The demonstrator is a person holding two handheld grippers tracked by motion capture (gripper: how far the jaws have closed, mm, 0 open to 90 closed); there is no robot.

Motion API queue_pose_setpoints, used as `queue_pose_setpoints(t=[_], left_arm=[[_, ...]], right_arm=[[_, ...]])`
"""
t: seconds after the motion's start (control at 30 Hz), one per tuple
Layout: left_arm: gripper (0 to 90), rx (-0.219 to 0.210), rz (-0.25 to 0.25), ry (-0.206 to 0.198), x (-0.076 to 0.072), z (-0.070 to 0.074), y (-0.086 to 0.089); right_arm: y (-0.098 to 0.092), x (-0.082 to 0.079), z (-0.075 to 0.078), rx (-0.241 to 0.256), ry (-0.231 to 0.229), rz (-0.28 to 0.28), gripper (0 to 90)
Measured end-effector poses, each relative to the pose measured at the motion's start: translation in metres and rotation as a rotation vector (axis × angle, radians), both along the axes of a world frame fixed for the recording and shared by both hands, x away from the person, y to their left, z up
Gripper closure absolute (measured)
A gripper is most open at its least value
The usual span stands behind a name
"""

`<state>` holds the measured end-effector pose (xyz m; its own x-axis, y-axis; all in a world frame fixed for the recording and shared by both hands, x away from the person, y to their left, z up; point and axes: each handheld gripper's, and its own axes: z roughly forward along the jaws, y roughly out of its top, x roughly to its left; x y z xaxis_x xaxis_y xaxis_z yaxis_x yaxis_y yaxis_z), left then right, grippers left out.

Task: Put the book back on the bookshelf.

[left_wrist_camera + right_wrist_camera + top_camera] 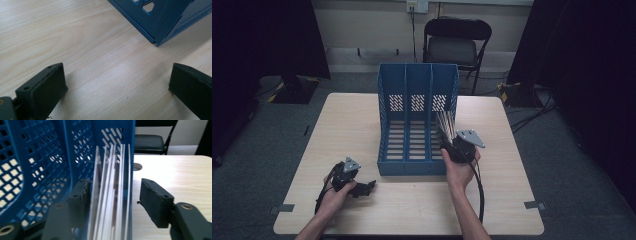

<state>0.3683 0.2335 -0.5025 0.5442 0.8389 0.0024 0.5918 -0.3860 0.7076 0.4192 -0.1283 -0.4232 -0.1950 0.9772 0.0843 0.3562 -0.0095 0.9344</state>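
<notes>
The blue file rack (pixel 417 120) stands near the middle of the high view, on the pale wooden table (pixel 352 130), its tall perforated back toward the top of the frame and its three open slots running down toward the person. A sheaf of thin white sheets (pixel 447 125) leans at the rack's right-hand slot, just right of centre in that view. In the right gripper view the same sheets (pixel 110 202) rise edge-on up the middle of the frame, fanned a little, with the rack's blue lattice wall (pixel 37 170) taking up the left half.

The right gripper (pixel 460 147) sits just right of centre in the high view, at the rack's front right corner, held in the person's right hand (pixel 458 170). Its jaws are spread apart: one black pad (pixel 81 195) lies left of the sheets and close against them, the other stands clear to their right over bare table, so nothing is pinched.

The left gripper (pixel 357 186) is at the lower left of the high view, low over the table and just short of the rack's front left corner, in the left hand (pixel 334 195). Its jaws are wide apart, with only wood grain between them; a blue corner of the rack (pixel 160 22) shows at the upper right of the left gripper view.

A black folding chair (pixel 456 42) stands behind the table at the top of the high view.
</notes>
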Motion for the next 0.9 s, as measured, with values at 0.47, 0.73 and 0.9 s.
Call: queue_pose_setpoints(t=[0.47,0.73,0.9], left_arm=[[0.4,0.0,-0.001,0.0,0.0,0.0,0.0],[0.4,-0.001,0.0,0.0,0.0,0.0,0.0],[0.4,-0.001,-0.001,0.0,0.0,0.0,0.0]], right_arm=[[-0.011,-0.003,0.006,0.053,0.004,0.074,25.9],[-0.02,-0.007,0.014,0.131,0.009,0.166,18.4],[-0.029,-0.012,0.016,0.131,0.014,0.196,14.6]])
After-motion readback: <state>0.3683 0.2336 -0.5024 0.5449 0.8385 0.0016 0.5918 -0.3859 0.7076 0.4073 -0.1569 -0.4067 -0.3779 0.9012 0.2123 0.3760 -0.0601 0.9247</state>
